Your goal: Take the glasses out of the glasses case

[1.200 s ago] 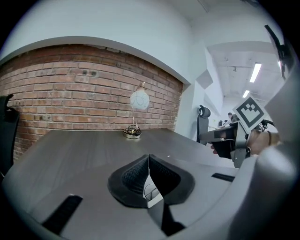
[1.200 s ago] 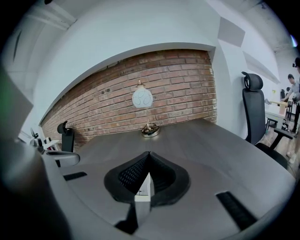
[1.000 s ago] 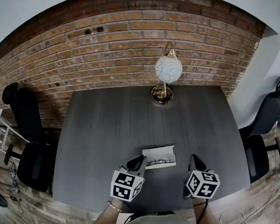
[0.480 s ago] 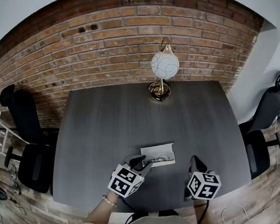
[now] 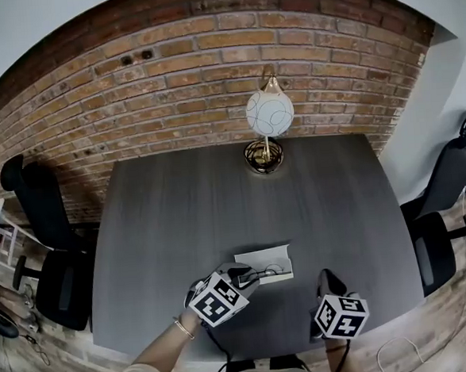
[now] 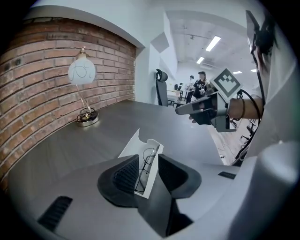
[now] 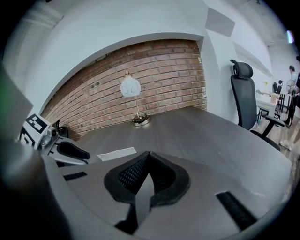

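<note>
A white glasses case (image 5: 265, 263) lies open on the dark table (image 5: 218, 198), its lid flap (image 6: 133, 144) folded flat behind it. Thin-framed glasses (image 6: 146, 165) lie inside. My left gripper (image 5: 250, 275) hangs over the case's left end, pointing down at it. In the left gripper view its jaws (image 6: 149, 158) are opening, with the case end and the glasses in the gap and the pads clear of both. My right gripper (image 5: 327, 277) hovers to the right of the case. Its jaws (image 7: 147, 160) are shut on nothing. From there the case (image 7: 116, 153) appears as a white strip.
A table lamp (image 5: 269, 117) with a white globe and brass base stands at the table's far edge by the brick wall. Black office chairs stand at the left (image 5: 41, 234) and right (image 5: 445, 206) of the table. People stand far off in the room (image 6: 199, 84).
My left gripper has dropped toward the case's left end, rolled, and its jaws have gone from shut to wide apart. The right gripper sank slightly.
</note>
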